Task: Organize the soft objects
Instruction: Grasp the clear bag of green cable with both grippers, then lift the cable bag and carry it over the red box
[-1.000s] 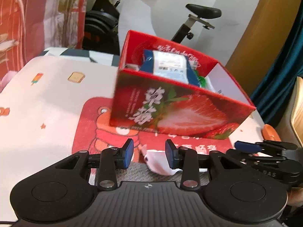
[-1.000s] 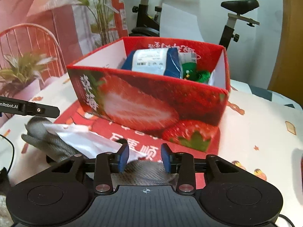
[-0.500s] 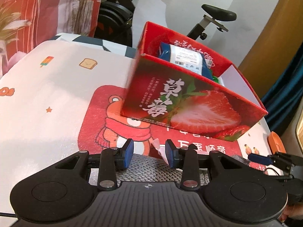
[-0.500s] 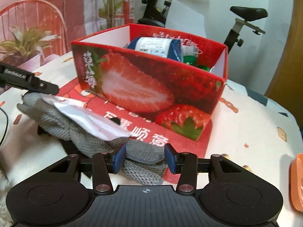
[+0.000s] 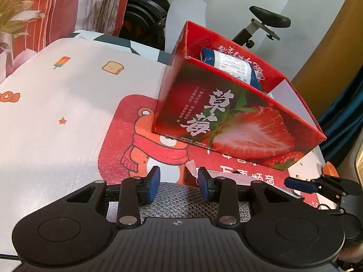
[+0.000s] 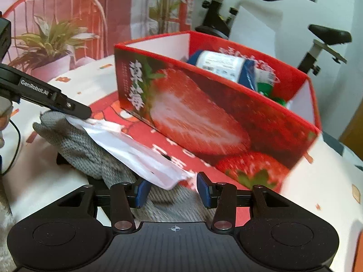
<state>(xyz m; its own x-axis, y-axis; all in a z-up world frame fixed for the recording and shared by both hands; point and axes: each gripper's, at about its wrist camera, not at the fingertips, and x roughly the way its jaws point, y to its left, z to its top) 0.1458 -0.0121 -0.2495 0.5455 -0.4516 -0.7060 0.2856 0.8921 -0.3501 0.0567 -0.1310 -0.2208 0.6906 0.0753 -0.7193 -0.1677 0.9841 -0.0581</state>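
Grey knit cloth (image 6: 95, 154) lies between both grippers' half-open fingers (image 5: 154, 185) (image 6: 205, 192), seemingly ungripped.

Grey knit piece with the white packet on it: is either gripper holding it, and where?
Cannot be told. The grey knit piece runs between both the left gripper and right gripper, but no pad visibly presses it.

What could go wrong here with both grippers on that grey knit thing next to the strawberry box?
1. The white packet lies loose on the knit; a lift could tip it off.
2. The left gripper and right gripper sit at opposite ends, so uneven pulling may stretch or drop the knit.
3. The box is close and already holds a blue pack; the knit could snag its wall.
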